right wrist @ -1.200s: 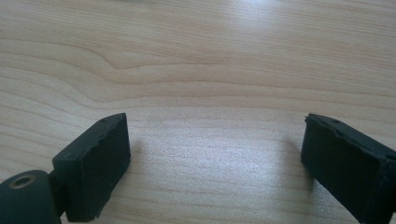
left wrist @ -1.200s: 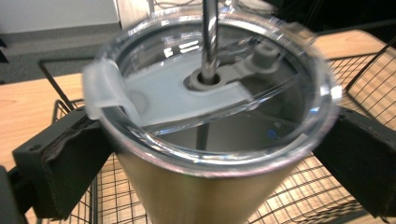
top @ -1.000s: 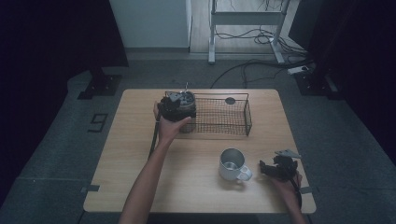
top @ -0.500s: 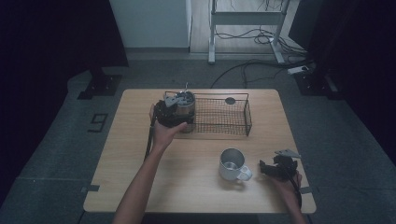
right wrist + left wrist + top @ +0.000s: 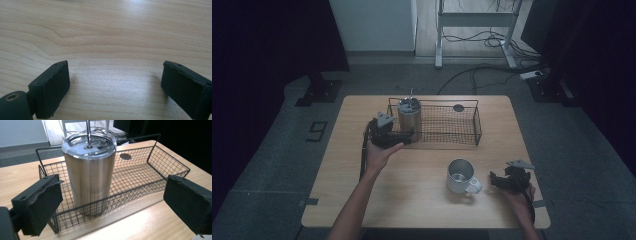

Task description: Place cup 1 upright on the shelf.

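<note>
A steel tumbler (image 5: 408,115) (image 5: 88,172) with a clear lid and a straw stands upright in the left end of a black wire basket (image 5: 462,135) (image 5: 160,152). My left gripper (image 5: 399,134) (image 5: 112,207) is open just outside the basket's near-left side. Its jaws are spread wide and short of the tumbler, touching nothing. A metal mug (image 5: 459,176) sits on the table in front of the basket, handle to the right. My right gripper (image 5: 498,180) (image 5: 115,85) rests low over the bare wood to the right of the mug, open and empty.
The wooden table (image 5: 422,210) has free room to the left and along the front. A dark round spot (image 5: 458,107) (image 5: 125,156) lies on the table behind the basket. A metal stand and cables are on the floor beyond.
My left gripper has drawn back from the tumbler toward the near left, and the tumbler stays standing in the basket. The right gripper and the mug have not moved.
</note>
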Tool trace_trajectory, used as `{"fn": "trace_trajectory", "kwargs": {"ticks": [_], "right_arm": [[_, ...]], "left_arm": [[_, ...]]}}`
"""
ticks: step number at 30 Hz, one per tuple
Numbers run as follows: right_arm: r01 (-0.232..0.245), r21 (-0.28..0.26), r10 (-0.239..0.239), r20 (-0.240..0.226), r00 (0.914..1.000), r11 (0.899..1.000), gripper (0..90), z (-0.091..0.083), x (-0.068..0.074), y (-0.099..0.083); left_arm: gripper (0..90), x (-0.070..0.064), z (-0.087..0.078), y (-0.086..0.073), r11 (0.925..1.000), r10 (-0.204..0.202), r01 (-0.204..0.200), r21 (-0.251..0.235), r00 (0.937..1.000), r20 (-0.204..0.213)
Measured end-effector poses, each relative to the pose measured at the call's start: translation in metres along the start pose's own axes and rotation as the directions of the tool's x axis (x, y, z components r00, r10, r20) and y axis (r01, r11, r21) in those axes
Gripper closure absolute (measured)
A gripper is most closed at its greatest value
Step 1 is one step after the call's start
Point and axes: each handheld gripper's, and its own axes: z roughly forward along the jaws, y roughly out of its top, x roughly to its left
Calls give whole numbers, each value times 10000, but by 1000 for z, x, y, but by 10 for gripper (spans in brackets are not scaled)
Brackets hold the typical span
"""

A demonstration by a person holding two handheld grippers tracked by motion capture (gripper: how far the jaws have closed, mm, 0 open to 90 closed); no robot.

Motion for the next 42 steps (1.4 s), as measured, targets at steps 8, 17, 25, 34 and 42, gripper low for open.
{"fn": "trace_trajectory", "kwargs": {"ticks": [8,17,25,34,42], "right_arm": [[-28,7,28,35,10000,10000,83,0,0,0],[-45,-14,45,73,10000,10000,87,0,0,0],[-62,-17,62,93,9999,10000,89,0,0,0],[-79,-39,79,132,9999,10000,95,0,0,0],[-92,-41,92,141,9999,9999,97,0,0,0]], "left_arm": [[31,-2,-17,-21,9998,213,-212,-34,9996,195],[47,-2,-34,-54,9995,308,-309,64,9993,193],[58,4,-41,-83,9981,432,-430,448,9991,-34],[62,9,-42,-112,9947,354,-354,963,9994,21],[73,14,-44,-124,9914,350,-360,1260,9993,104]]}}
